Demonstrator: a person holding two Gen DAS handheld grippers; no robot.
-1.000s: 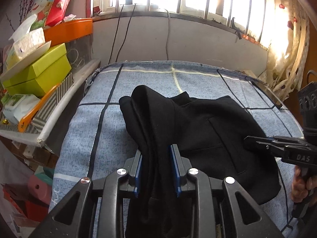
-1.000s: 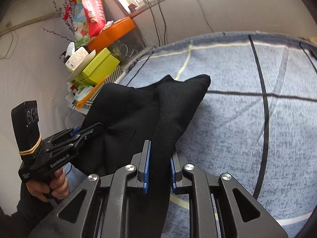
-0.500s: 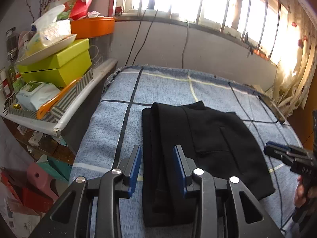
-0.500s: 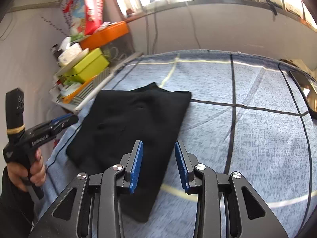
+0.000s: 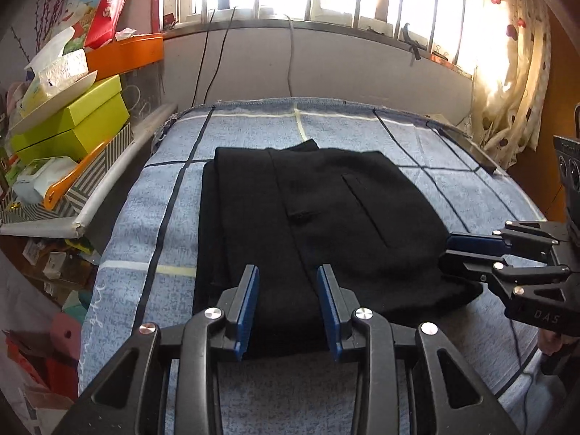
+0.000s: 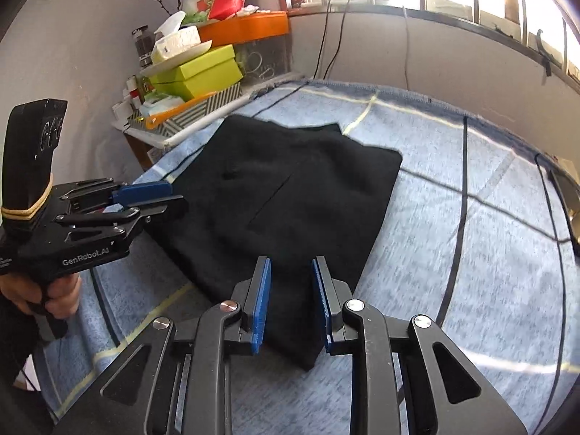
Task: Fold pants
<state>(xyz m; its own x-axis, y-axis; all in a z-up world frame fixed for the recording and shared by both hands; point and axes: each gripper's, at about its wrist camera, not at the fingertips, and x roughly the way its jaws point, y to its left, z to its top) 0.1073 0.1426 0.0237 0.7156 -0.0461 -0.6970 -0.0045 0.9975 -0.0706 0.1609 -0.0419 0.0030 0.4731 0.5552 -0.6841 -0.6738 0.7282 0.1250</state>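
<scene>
Black pants lie folded flat into a rectangle on the blue checked cloth, back pocket slit facing up. My left gripper hovers open over their near edge, and nothing is pinched between its blue pads. In the right wrist view the pants reach to just below my right gripper. Its jaws are closing, with the near corner of the fabric under the gap and the pads not pressing on it. Each gripper shows in the other's view: the right gripper at the pants' right edge, the left gripper at their left edge.
A cluttered shelf stands left of the cloth with green boxes, a tissue pack on a plate and an orange tray. Cables hang down the wall under the window. A curtain hangs at the far right. A hand holds the left gripper's handle.
A second ago both grippers were shut on lifted folds of the pants. Both have let go and drawn back, and the pants now lie flat on the cloth.
</scene>
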